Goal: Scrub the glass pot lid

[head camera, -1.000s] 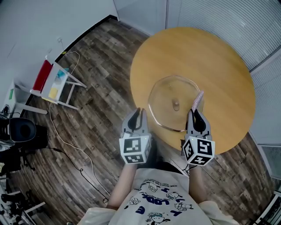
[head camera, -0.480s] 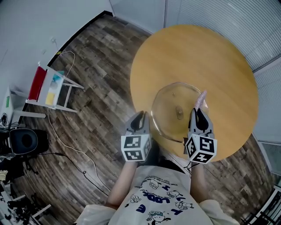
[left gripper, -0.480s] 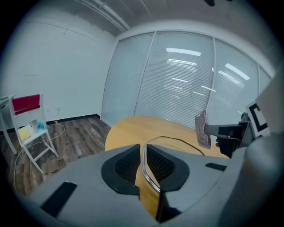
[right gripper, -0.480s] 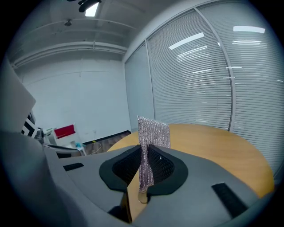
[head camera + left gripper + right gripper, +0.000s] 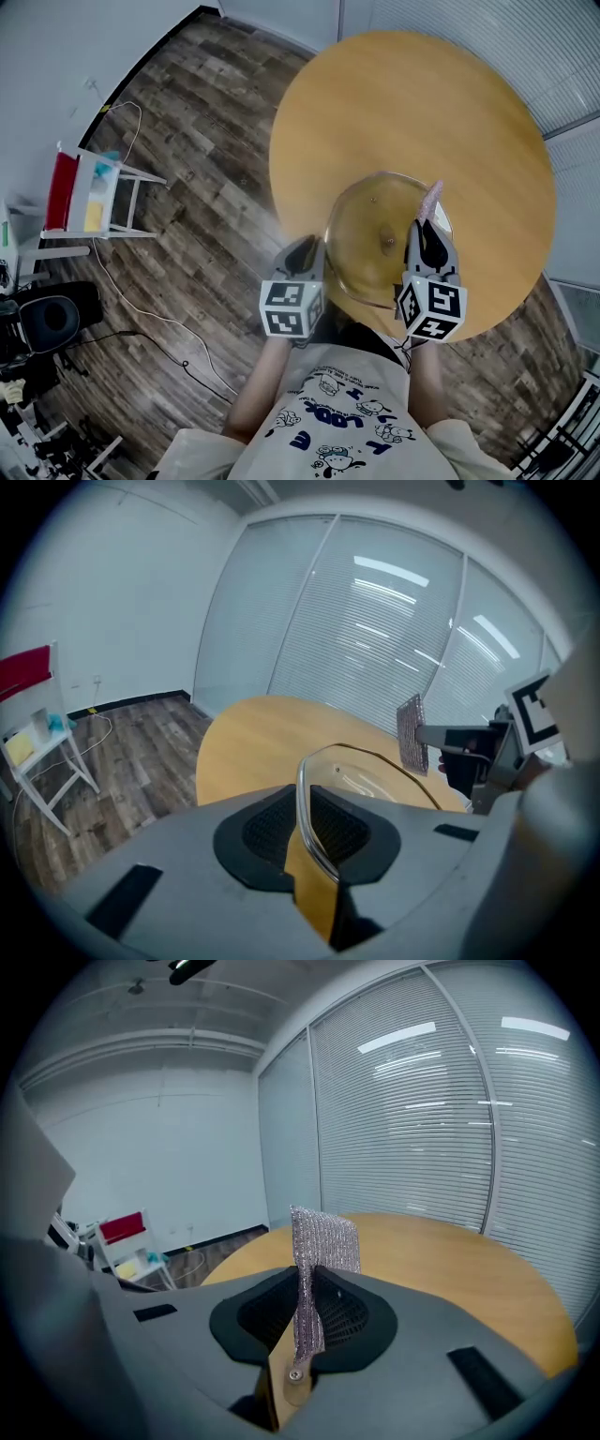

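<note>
Both clamped: L claw point(image 5: 305, 248) on clear metal-rimmed lid point(image 5: 368, 232), R claw point(image 5: 427, 231) on mesh scrubber point(image 5: 430, 200).

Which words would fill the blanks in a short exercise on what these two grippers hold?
The left gripper is shut on the ____ of the glass pot lid.
The right gripper is ____ on a mesh scouring cloth.
The wooden table has a ____ top.
Missing words: rim; shut; round.

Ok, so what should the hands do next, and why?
Probably bring the scrub cloth in the right gripper down onto the glass lid: the left gripper already clamps its rim, and the cloth seems not yet on the glass.
</note>
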`<act>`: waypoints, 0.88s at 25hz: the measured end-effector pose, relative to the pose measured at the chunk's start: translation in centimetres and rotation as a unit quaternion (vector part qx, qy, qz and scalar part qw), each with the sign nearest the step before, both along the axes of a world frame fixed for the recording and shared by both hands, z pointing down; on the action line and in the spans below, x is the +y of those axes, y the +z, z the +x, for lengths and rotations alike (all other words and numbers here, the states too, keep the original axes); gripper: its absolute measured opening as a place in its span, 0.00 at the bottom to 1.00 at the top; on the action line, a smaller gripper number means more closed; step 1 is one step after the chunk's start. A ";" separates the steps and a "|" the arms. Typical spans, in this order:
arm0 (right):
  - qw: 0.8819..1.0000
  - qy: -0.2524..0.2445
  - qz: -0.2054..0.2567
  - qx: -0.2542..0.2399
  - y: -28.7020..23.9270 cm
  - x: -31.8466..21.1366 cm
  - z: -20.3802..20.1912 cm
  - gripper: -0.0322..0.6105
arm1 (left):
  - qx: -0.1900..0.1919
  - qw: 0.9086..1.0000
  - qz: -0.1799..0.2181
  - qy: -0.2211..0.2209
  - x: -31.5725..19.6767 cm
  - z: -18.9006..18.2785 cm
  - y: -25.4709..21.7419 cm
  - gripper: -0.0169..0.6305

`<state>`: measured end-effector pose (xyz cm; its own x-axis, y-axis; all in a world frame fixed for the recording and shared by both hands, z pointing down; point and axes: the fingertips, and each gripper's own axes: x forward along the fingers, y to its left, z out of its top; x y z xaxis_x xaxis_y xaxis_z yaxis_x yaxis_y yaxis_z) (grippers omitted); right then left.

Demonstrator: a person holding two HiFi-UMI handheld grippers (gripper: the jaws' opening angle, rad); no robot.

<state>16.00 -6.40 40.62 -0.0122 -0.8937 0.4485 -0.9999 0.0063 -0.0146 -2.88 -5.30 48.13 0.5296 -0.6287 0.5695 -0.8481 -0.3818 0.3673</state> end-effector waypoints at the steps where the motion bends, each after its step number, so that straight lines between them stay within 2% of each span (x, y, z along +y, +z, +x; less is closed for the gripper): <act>1: 1.000 0.001 -0.004 0.001 0.3 -0.3 0.0 0.14 | 0.004 1.000 -0.007 0.005 -0.1 0.2 0.3 0.08; 2: 1.000 0.003 -0.007 0.002 0.6 -0.5 0.1 0.14 | 0.010 1.000 -0.014 0.010 -0.1 0.4 0.6 0.13; 3: 1.000 0.004 -0.011 0.003 0.8 -0.7 0.1 0.14 | 0.015 1.000 -0.021 0.015 -0.2 0.6 0.8 0.23; 4: 1.000 0.006 -0.013 0.003 1.0 -0.9 0.2 0.14 | 0.019 0.999 -0.025 0.019 -0.2 0.8 1.0 0.25; 13: 1.000 0.009 -0.022 0.007 1.9 -1.2 0.4 0.14 | 0.030 0.997 -0.063 0.038 0.6 1.1 3.1 0.25; 22: 0.998 -0.046 -0.039 0.003 2.7 -1.7 -1.3 0.14 | 0.042 0.993 -0.108 0.024 1.4 2.1 4.7 0.25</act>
<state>14.72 -8.07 43.31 -0.0890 -0.8517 0.5164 -0.9953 0.0965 -0.0125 -0.77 -3.94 52.78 0.6076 -0.4704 0.6400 -0.7935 -0.3258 0.5140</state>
